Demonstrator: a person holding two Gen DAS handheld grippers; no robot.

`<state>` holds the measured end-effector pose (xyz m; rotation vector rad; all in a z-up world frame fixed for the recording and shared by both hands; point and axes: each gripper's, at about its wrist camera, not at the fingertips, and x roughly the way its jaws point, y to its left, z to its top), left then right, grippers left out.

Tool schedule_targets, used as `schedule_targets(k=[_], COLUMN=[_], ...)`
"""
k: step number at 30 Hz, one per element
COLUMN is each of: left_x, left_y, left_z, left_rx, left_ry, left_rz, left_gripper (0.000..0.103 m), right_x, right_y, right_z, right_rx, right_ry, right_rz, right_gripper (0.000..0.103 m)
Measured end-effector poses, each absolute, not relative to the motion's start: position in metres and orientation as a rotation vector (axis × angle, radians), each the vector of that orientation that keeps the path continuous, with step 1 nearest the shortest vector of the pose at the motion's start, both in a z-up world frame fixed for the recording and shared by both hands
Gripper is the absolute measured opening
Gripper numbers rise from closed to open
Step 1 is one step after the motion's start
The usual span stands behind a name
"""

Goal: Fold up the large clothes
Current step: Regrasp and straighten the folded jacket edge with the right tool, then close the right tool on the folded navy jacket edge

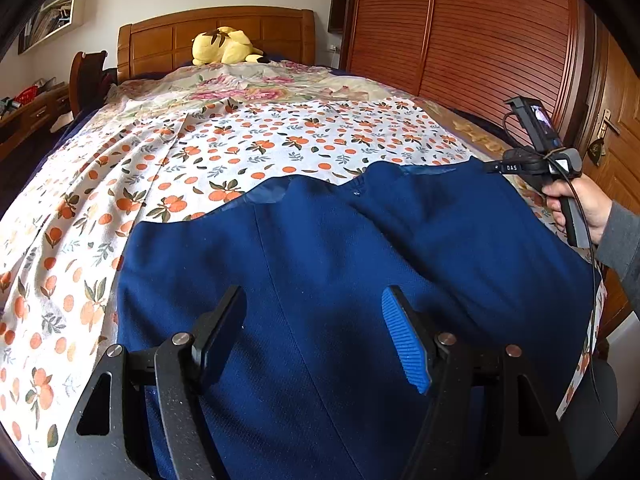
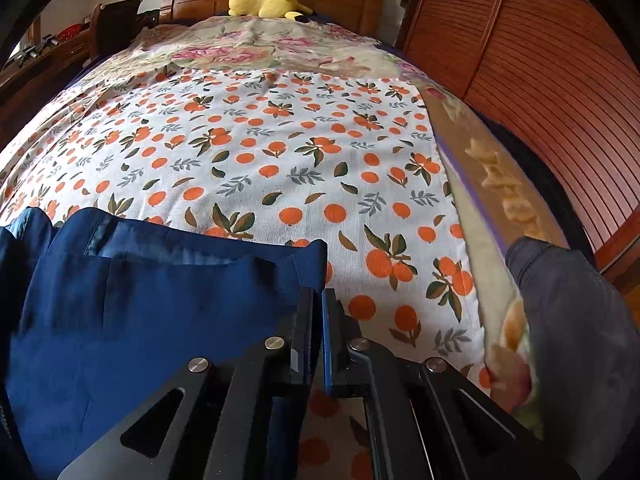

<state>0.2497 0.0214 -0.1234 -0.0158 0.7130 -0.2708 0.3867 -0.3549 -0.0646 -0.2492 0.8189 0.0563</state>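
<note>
The left gripper [image 1: 314, 334] hangs over the blue garment [image 1: 320, 264] with its two fingers spread wide, one black, one faced with a ribbed blue pad [image 1: 404, 344]; nothing lies between them. The right gripper [image 2: 318, 336] has its fingers drawn nearly together, and the right-hand edge of the blue garment [image 2: 160, 312] runs into the narrow gap, so it looks pinched there, though the exact contact is hard to make out. In the left wrist view the person's right hand [image 1: 576, 204] grips that tool's handle at the garment's far right corner, a grey sleeve behind it.

The garment lies spread on the near part of the bed, a seam running down its middle and its far edge rumpled into two humps. Under it is a white sheet printed with oranges and leaves [image 2: 280, 160], wrinkled toward the left. Beyond that lies a pale cover with pink flowers [image 1: 256, 88], and along the right side a strip of beige bedding [image 2: 500, 184] shows. A yellow plush toy [image 1: 224, 46] rests against the wooden headboard [image 1: 216, 34]. To the right stands a wardrobe with slatted reddish-brown doors [image 1: 480, 28], then a door with a brass handle [image 1: 608, 124]. On the left are a wooden chair [image 1: 86, 76], a cluttered desk [image 1: 28, 108], and a wall shelf [image 1: 56, 16].
</note>
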Motion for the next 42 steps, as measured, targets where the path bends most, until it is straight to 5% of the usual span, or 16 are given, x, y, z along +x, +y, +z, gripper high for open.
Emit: schedule_targets(k=[3,8,15,19,42], left_x=[0.246,0.237,0.219,0.207,0.153], left_y=[0.020,0.018,0.004,-0.006,-0.055], left_z=[-0.119,-0.110,-0.101,-0.100,-0.117], left_rx=[-0.009,0.002,0.026,0.040,0.105], left_ry=[0.703,0.680,0.660,0.658,0.679], left_rz=[-0.265,-0.261,-0.278,-0.295,-0.415], left_gripper=[0.071,0.071,0.071,0.071,0.071], right_x=[0.375,0.321,0.237,0.200,0.133], right_y=[-0.349,-0.328,-0.333,-0.340,-0.350], right_z=[-0.058,-0.037,-0.036,-0.035,-0.044], right_rx=[-0.248,-0.248,-0.250,-0.238,-0.130], right_ry=[0.804,0.768,0.794,0.800,0.908], right_rz=[0.061,0.118,0.172,0.213,0.242], right_gripper=[0.010,0.045,0.051,0.064,0.070])
